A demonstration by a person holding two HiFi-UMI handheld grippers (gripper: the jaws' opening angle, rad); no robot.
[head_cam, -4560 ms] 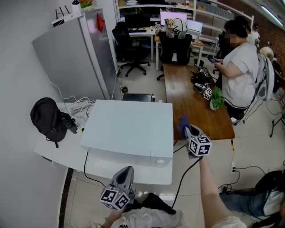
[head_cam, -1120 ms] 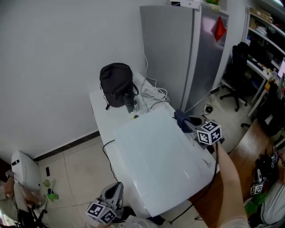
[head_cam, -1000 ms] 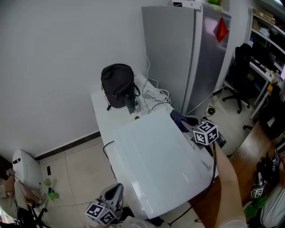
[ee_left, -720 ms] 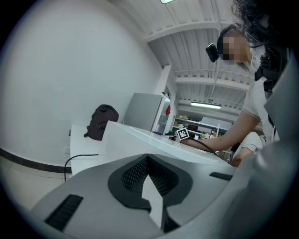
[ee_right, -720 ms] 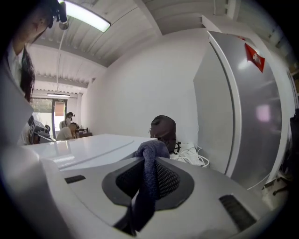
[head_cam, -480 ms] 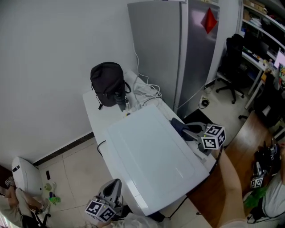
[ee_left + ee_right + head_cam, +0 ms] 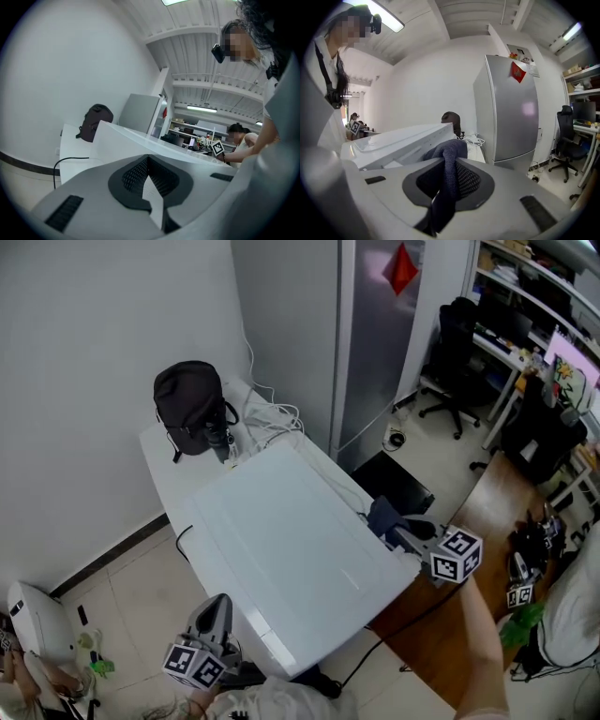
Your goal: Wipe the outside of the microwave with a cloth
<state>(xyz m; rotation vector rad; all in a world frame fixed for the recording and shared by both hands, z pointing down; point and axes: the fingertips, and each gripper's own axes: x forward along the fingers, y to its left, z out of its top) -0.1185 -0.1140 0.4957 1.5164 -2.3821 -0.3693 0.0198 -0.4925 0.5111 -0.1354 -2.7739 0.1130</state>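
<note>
A tall silver refrigerator (image 7: 300,343) is standing at the far side of the scene against the white wall. In front of it a white table (image 7: 167,465) is carrying the white microwave (image 7: 281,549), which is taking up most of the tabletop and sitting at a slant in the head view. To the right, a brown wooden table (image 7: 487,521) is running off toward the far right. A black backpack (image 7: 187,399) is sitting upright at the far left corner of the white table, with a tangle of white cables (image 7: 272,418) lying just beside it on its right. The right gripper (image 7: 401,533) is reaching in from the right, and its jaws are clamping a dark blue cloth (image 7: 382,515). The cloth is bunching out past the jaw tips and sitting at the right edge of the microwave's top. In the right gripper view the cloth (image 7: 447,164) is hanging folded between the two pads, with the microwave (image 7: 403,140) rising just to the left. The left gripper (image 7: 217,606) is hovering low at the near left, close to the microwave's near corner but apart from it. In the left gripper view its jaws are meeting at the tips with nothing between them.
</note>
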